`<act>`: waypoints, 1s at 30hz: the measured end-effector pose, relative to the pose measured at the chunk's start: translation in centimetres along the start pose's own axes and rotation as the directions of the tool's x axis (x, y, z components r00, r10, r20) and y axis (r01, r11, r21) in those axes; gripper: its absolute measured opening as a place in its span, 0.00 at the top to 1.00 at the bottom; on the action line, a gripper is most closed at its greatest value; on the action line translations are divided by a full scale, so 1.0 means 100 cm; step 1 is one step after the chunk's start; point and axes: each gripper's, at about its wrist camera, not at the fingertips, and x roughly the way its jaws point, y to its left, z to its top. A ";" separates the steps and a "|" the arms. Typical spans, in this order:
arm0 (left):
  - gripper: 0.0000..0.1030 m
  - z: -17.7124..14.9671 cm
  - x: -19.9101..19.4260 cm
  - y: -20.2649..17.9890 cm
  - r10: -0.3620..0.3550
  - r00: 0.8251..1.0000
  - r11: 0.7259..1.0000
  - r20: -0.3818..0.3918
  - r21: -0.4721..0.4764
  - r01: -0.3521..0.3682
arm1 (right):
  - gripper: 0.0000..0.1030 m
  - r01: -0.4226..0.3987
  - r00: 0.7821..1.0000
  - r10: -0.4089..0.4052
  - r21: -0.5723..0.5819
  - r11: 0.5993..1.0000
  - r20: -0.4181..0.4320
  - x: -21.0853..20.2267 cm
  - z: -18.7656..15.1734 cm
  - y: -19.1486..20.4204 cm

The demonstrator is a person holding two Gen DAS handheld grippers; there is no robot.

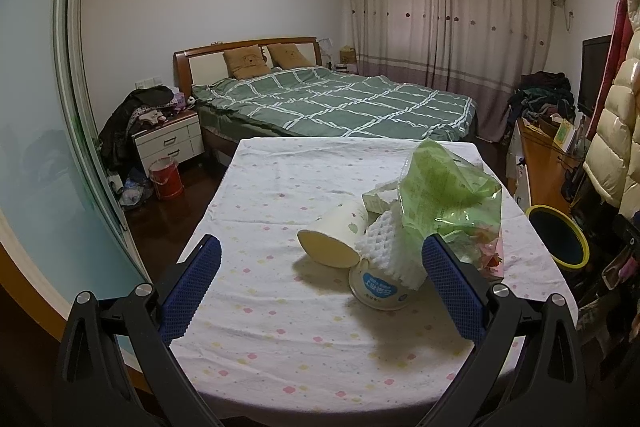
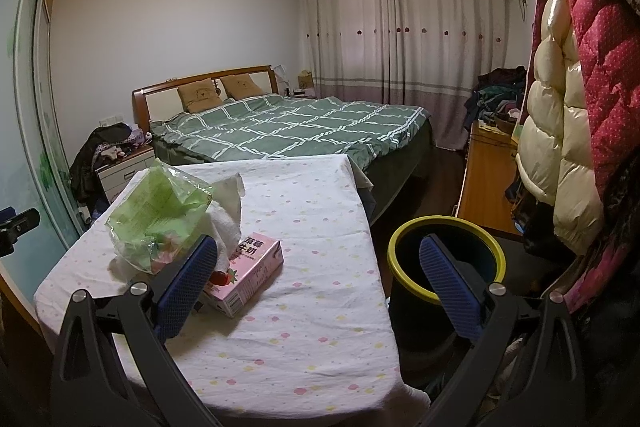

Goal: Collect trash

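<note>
The left tool (image 1: 320, 259) is hovering over the near part of the bench (image 1: 280, 327), its blue pads spread wide and gripping nothing. Just past its tips a heap of trash is lying on the dotted cloth: a paper cup (image 1: 334, 237) tipped on its side with its base facing the camera, a small tub with a blue label (image 1: 378, 289) tilting against it on the near side, a white foam net (image 1: 394, 247) resting over the tub, and a crumpled green plastic bag (image 1: 448, 187) rising on the right of the heap. A folded carton (image 1: 378, 199) is peeking out behind the cup, against the bag.

The right tool (image 2: 320, 259) is also standing wide open and empty, over the right edge of the bench (image 2: 312, 307). Its left pad is sitting in front of a pink milk carton (image 2: 252, 273) that is lying flat on the cloth, touching the near side of the green plastic bag (image 2: 160, 211). A white crumpled paper (image 2: 228, 203) is leaning up behind the bag. Its right pad is showing against the opening of a dark bin with a yellow rim (image 2: 444, 267), which is standing on the floor just beside the right side of the bench.

Far behind, a bed with a green checked cover (image 1: 340, 103) is filling the middle of the room.
</note>
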 end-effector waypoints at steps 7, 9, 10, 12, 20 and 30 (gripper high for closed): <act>0.04 -0.001 0.001 0.000 -0.004 1.000 1.000 -0.003 0.002 0.004 | 0.06 -0.002 1.000 0.002 0.001 1.000 -0.003 0.001 0.000 0.001; 0.04 -0.002 0.002 -0.001 -0.002 1.000 1.000 -0.003 0.003 0.002 | 0.06 -0.001 1.000 0.001 0.000 1.000 -0.004 0.001 0.000 0.001; 0.04 -0.002 0.001 0.000 -0.002 1.000 1.000 -0.003 0.002 0.002 | 0.06 -0.001 1.000 0.001 0.001 1.000 -0.004 0.001 0.000 0.001; 0.04 -0.002 0.002 0.000 -0.004 1.000 1.000 -0.004 0.003 0.004 | 0.06 -0.002 1.000 0.002 0.001 1.000 -0.004 0.002 -0.001 0.001; 0.04 -0.003 0.003 -0.001 -0.007 1.000 1.000 -0.010 0.002 0.007 | 0.06 0.000 1.000 0.000 0.003 1.000 -0.008 0.003 -0.001 0.001; 0.04 -0.003 0.003 -0.001 -0.007 1.000 1.000 -0.012 0.001 0.007 | 0.06 -0.001 1.000 0.001 0.004 1.000 -0.009 0.004 -0.001 0.000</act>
